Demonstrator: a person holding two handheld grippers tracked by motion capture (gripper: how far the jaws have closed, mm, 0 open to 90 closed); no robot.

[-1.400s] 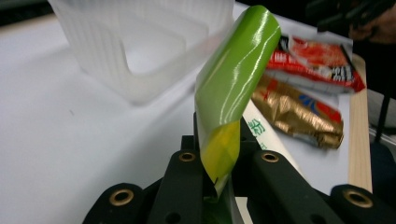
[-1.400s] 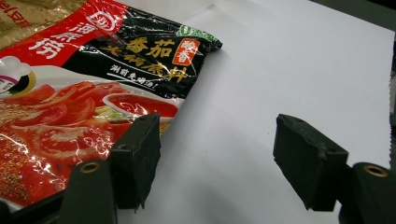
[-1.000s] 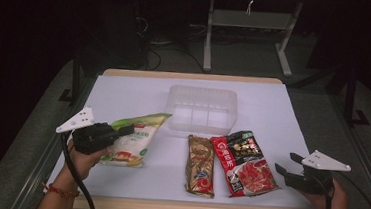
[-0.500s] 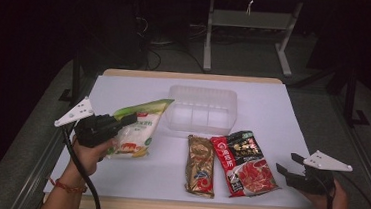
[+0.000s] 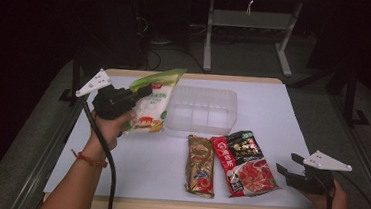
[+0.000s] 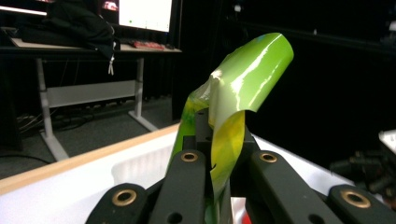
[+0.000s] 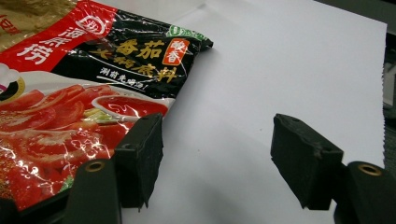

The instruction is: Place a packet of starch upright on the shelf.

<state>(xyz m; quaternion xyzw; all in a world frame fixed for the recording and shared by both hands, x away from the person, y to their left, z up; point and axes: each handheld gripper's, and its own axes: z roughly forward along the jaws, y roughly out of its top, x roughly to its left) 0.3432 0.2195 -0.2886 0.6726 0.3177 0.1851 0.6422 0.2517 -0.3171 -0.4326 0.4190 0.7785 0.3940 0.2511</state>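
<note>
On the white surface (image 5: 133, 165), the left gripper (image 5: 142, 92) squeezes the green bag (image 5: 154, 104). The right gripper (image 5: 285, 163) is wide apart, holding nothing.

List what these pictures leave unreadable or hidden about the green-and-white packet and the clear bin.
- Green-and-white packet: print too small in the high view; in the left gripper view the left gripper covers its lower part, leaving a curled green flap.
- Clear bin: in the high view the packet overlaps its left end; whether the compartments hold anything is hard to tell through the see-through plastic.
- Red-and-black packet: cut off by the right gripper view's left edge.
</note>
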